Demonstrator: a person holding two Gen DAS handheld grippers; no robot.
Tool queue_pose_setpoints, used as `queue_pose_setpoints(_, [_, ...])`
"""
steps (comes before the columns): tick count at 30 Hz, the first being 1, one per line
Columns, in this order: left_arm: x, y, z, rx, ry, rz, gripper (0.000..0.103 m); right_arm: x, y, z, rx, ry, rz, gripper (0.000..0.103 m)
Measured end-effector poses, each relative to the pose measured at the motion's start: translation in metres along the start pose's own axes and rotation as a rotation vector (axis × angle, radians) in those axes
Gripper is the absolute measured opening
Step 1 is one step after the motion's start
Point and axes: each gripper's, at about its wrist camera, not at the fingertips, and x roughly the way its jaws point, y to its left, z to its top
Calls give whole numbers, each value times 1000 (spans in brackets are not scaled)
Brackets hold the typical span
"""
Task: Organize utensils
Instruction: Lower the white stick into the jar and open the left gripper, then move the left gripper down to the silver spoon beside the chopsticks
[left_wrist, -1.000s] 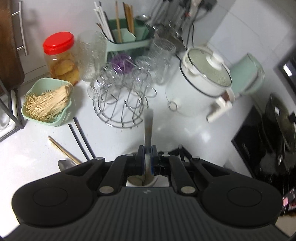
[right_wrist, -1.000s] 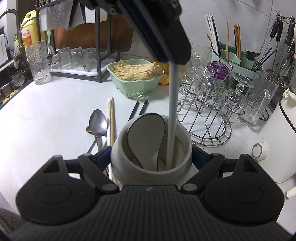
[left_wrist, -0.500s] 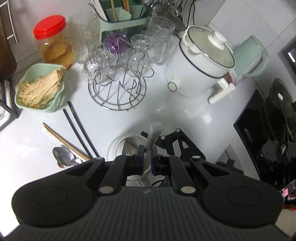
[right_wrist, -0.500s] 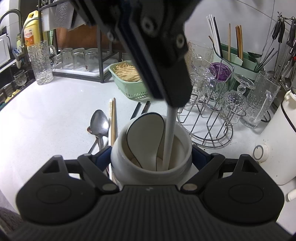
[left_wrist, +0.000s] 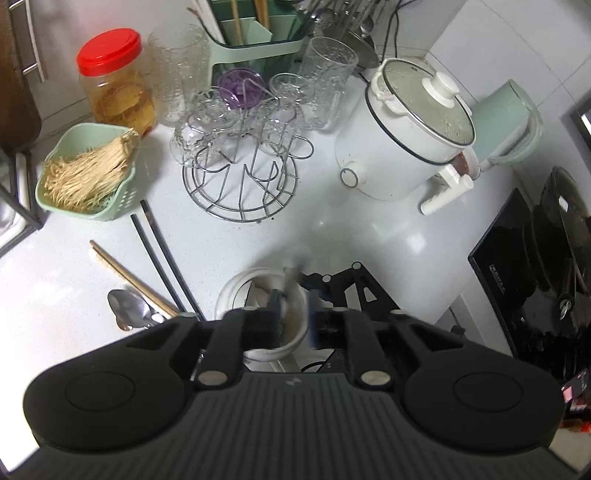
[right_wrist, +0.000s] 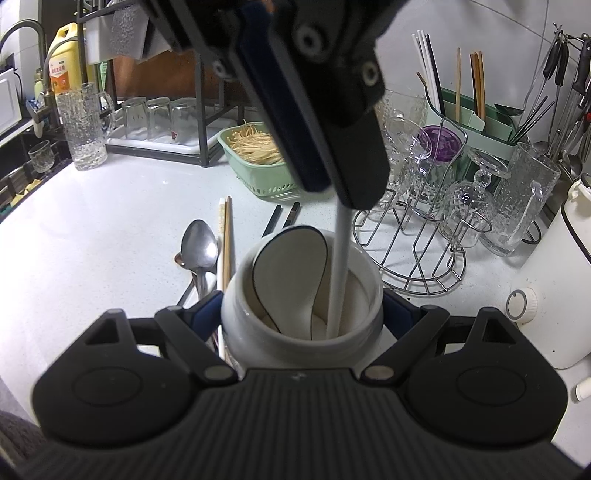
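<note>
My right gripper (right_wrist: 303, 314) is shut on a white ceramic jar (right_wrist: 295, 350) that stands on the white counter. A white ceramic spoon (right_wrist: 288, 266) leans inside the jar. My left gripper (right_wrist: 340, 192) hangs over the jar, pointing steeply down, and its jaws are opening. A white utensil handle (right_wrist: 340, 266) runs from between them into the jar; in the left wrist view the pads stand apart from the blurred handle (left_wrist: 291, 273). A metal spoon (left_wrist: 129, 306), wooden chopsticks (left_wrist: 125, 269) and black chopsticks (left_wrist: 155, 243) lie on the counter left of the jar (left_wrist: 236, 291).
A green basket (left_wrist: 85, 177) of pale sticks sits at the left, with a red-lidded jar (left_wrist: 110, 85) behind it. A wire rack of glasses (left_wrist: 240, 166), a green utensil caddy (right_wrist: 476, 122), a white cooker (left_wrist: 406, 136) and a black hob (left_wrist: 517, 266) are also there.
The left gripper's jaws have parted from the white handle, which has sunk deeper into the jar. The left hand tipped further down. The right gripper and jar kept still.
</note>
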Motion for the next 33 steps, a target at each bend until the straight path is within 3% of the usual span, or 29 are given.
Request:
queue_pose_setpoints(1, [-3, 1, 0, -12, -11, 2, 47, 0, 0, 0, 0, 0, 0, 91])
queue_pose_setpoints(2, [-6, 2, -1, -17, -24, 10, 50, 0, 0, 0, 0, -1, 0, 91])
queue_pose_setpoints(11, [-51, 9, -14, -58, -173, -1, 50, -1, 0, 0, 2, -11, -1, 91])
queue_pose_setpoints(18, [-76, 40, -39, -152, -307, 57, 50, -3, 0, -2, 6, -14, -9, 91])
queue_pose_setpoints(28, [-39, 119, -90, -431, -273, 87, 50, -7, -8, -4, 30, 7, -28, 91])
queue_pose_setpoints(33, [-18, 137, -111, -500, -255, 86, 50, -10, -9, -6, 26, 22, -25, 91])
